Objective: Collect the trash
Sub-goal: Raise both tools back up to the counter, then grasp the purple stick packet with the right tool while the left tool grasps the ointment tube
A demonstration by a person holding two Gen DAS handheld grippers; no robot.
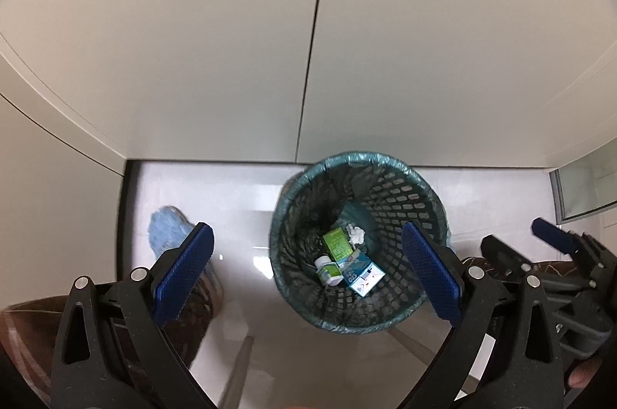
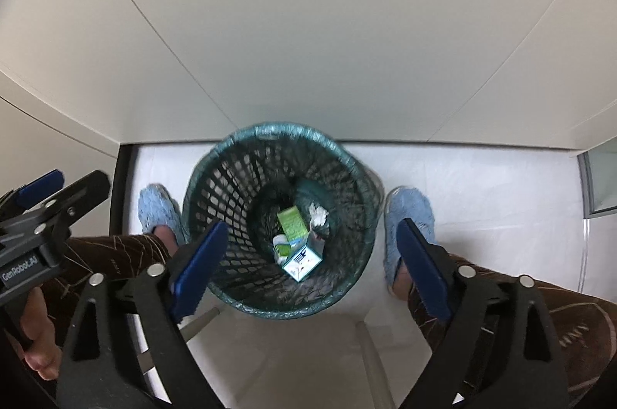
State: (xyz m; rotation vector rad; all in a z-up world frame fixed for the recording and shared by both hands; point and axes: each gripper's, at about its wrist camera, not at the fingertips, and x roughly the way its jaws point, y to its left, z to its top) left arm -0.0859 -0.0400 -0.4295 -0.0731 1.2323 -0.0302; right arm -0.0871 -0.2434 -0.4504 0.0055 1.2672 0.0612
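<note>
A dark mesh wastebasket with a teal liner stands on the white floor against the wall. At its bottom lie a green carton, a blue and white carton, a small white bottle and a crumpled tissue. My left gripper hangs open above the basket, nothing between its blue pads. My right gripper is open over the basket too, also with nothing in it. In the left wrist view the right gripper shows at the right edge.
A person's feet in light blue slippers stand on either side of the basket, with brown trousers above. White cabinet panels rise behind. A glass panel sits at far right. Pale chair or table legs cross the floor below.
</note>
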